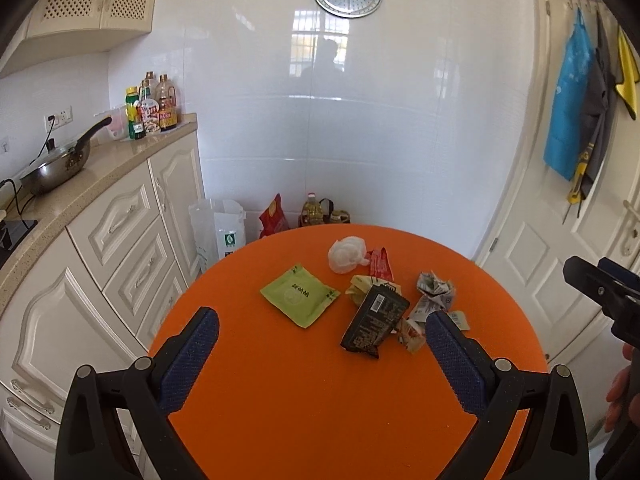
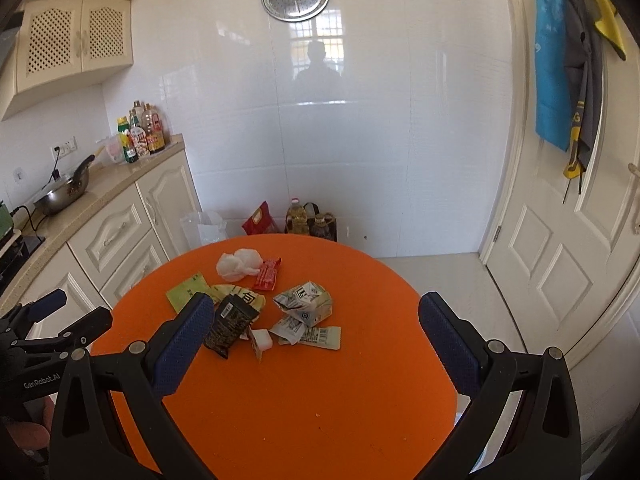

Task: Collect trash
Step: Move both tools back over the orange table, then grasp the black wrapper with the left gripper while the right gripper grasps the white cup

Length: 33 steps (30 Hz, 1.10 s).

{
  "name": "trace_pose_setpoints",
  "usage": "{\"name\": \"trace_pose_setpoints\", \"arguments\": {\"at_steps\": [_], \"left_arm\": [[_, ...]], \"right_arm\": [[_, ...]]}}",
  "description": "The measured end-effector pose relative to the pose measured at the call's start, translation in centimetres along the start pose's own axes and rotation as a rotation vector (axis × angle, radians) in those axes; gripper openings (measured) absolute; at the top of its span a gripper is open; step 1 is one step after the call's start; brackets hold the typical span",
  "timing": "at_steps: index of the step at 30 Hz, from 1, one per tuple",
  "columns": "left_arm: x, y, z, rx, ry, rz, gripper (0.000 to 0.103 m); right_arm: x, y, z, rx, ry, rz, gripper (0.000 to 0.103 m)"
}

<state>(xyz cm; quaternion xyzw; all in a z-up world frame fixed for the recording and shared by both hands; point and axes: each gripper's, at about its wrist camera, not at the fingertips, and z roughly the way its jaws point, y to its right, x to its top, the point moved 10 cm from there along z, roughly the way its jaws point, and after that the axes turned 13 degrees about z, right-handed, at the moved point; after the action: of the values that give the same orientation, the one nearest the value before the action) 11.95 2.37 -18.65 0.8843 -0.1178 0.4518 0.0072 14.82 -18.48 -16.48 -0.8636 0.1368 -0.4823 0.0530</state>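
While both jaws gape, trash (image 1: 376,320) lies ahead.

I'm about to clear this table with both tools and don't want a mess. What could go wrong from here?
The black wrapper overlaps the yellow wrapper, so a grab may drag both. The flat green packet lies flush on the orange table; fingers may slide over it. No bin shows, so light pieces like the crumpled paper could drop while carried.
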Motion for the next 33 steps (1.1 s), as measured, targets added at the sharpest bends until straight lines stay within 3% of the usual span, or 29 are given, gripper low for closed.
{"name": "trace_pose_setpoints", "arguments": {"at_steps": [10,18,19,21,22,23,24,25,33], "left_arm": [[3.0,3.3,14.8,-0.068,-0.149,0.081,0.101],[4.8,7.2,26.0,-0.129,-0.236,0.181,0.095],[4.8,7.7,27.0,-0.142,-0.245,0.190,0.089],[5.0,8.6,28.9,-0.183,-0.269,0.187,0.067],[5.4,8.7,29.3,-0.185,-0.256,0.187,0.064],[5.8,8.9,29.6,-0.206,-0.247,0.187,0.053],[6.0,8.8,29.8,-0.212,-0.245,0.184,0.050],[6.2,8.8,30.0,-0.216,-0.244,0.180,0.040],[6.9,8.2,30.3,-0.228,-0.233,0.124,0.029]], "right_arm": [[-4.5,0.9,7.9,-0.013,-0.178,0.007,0.103],[-5.6,2.0,11.1,-0.033,-0.240,0.027,0.103],[-5.8,2.1,11.4,-0.036,-0.249,0.028,0.103],[-6.3,2.2,12.0,-0.039,-0.266,0.030,0.103],[-6.5,2.2,12.3,-0.036,-0.275,0.033,0.103],[-6.7,2.1,12.5,-0.031,-0.284,0.034,0.103],[-7.0,1.9,12.7,-0.026,-0.292,0.033,0.103],[-7.2,1.8,12.9,-0.022,-0.297,0.030,0.103],[-9.2,-0.4,14.2,0.049,-0.352,0.015,0.098]]}}
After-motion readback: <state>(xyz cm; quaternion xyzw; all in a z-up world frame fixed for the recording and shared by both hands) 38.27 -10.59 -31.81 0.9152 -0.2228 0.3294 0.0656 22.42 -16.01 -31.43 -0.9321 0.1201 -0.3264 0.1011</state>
